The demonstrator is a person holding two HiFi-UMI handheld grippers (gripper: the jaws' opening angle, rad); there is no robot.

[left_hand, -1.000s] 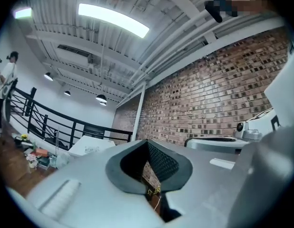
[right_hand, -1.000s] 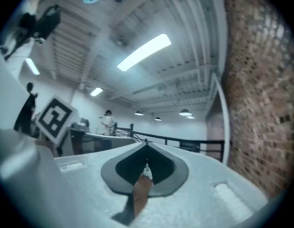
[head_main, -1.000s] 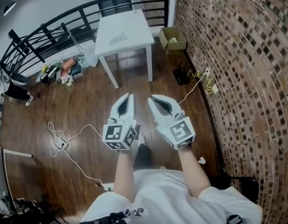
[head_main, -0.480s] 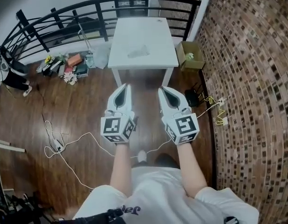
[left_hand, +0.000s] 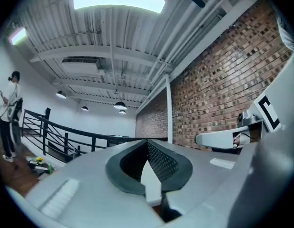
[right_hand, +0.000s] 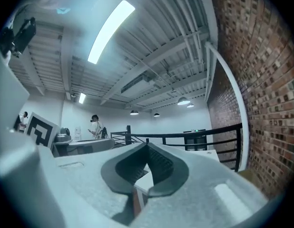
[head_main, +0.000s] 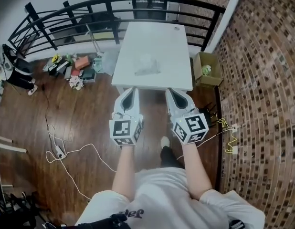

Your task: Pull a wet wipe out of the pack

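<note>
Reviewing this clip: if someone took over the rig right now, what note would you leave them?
Left gripper: shut, empty, held level, tips about at the near edge of the white table.
Right gripper: shut, empty, beside the left one.
Wet wipe pack: lies around mid-table, ahead of both grippers, untouched.
Done: nothing on the pack yet.
Left: reach the pack, probably steady it with one gripper, and pull a wipe out with the other.
</note>
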